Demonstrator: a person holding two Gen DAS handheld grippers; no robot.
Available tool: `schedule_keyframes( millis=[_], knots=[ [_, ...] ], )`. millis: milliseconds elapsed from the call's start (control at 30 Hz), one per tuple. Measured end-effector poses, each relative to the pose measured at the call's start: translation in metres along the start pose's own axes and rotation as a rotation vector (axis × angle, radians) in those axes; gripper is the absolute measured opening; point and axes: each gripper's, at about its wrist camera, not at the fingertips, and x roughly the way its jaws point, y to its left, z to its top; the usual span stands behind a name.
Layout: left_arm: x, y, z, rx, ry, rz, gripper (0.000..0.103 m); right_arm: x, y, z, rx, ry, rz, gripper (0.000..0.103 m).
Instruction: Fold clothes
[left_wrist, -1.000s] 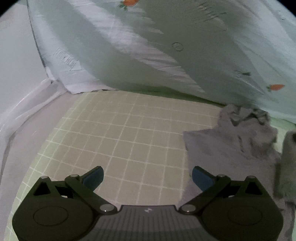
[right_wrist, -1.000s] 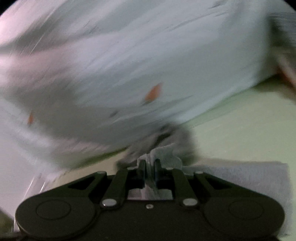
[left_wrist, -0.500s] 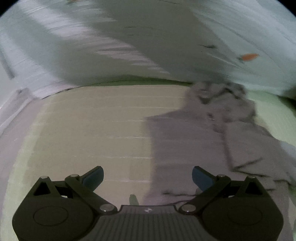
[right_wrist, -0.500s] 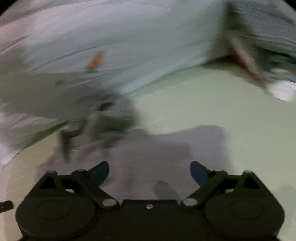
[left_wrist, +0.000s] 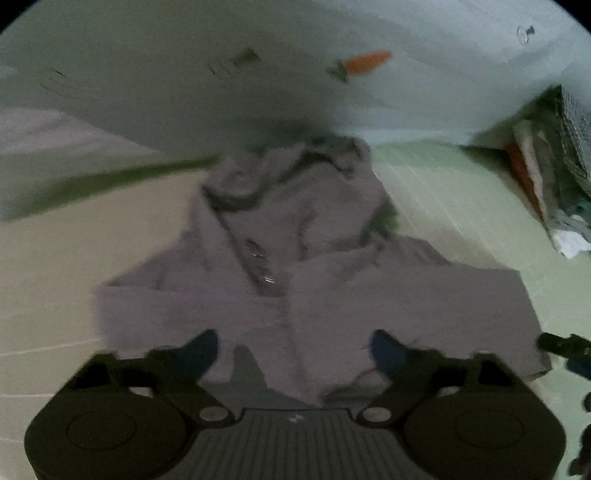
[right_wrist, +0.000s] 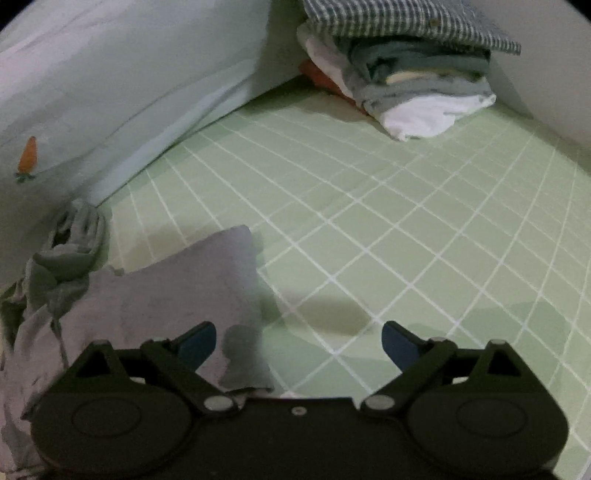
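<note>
- Grey garment (left_wrist: 306, 280) lying on the green gridded sheet (right_wrist: 388, 229), lower part spread flat, upper part bunched into a crumpled heap against the pale bedding; small buttons or snaps visible along a front placket in the left wrist view.
- Same grey garment (right_wrist: 166, 295) at lower left in the right wrist view, one flat corner reaching out onto the grid, crumpled end toward the bedding.
- Left gripper (left_wrist: 295, 350) poised above the near edge of the garment, jaws closing from a wide spread, cloth lying below and between the blue fingertips (left_wrist: 384, 350) but not pinched; hard to tell through the blur whether a pad brushes the fabric.
- Right gripper (right_wrist: 299, 341) with jaws spread wide, nothing held; left fingertip over the garment's corner, right fingertip over bare sheet.
- Dark tip of the right gripper (left_wrist: 565, 350) showing at the right edge of the left wrist view, just beside the garment's right corner.
- Pale bedding with small carrot prints (left_wrist: 369, 62) rising behind the garment.
- Stack of folded clothes (right_wrist: 410, 74) in the far corner, checked piece on top, white piece at the bottom, well apart from the garment.
</note>
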Motion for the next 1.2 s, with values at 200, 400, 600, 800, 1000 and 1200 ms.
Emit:
schedule_keyframes(
  millis=[200,400,600,800,1000,1200],
  knots=[
    [0.032,-0.007,0.003,-0.002,0.066,-0.027,0.033,0.013,0.004,0.0,-0.027,0.03,-0.011,0.097],
    [0.021,-0.008,0.001,0.002,0.004,-0.036,0.012,0.017,0.007,-0.002,-0.053,0.033,0.003,0.097],
    [-0.024,0.0,0.002,-0.038,-0.108,-0.066,0.008,0.007,0.011,-0.002,-0.048,0.015,0.032,0.097],
    [-0.078,0.013,-0.002,-0.068,-0.229,-0.055,0.008,-0.002,0.015,-0.01,-0.05,0.01,0.058,0.097],
    [-0.146,0.057,-0.01,-0.196,-0.367,-0.047,0.004,-0.011,0.026,-0.02,-0.098,0.001,0.077,0.097],
    [-0.191,0.109,-0.033,-0.273,-0.448,0.08,0.004,-0.017,0.041,-0.031,-0.153,0.008,0.095,0.097]
  ],
)
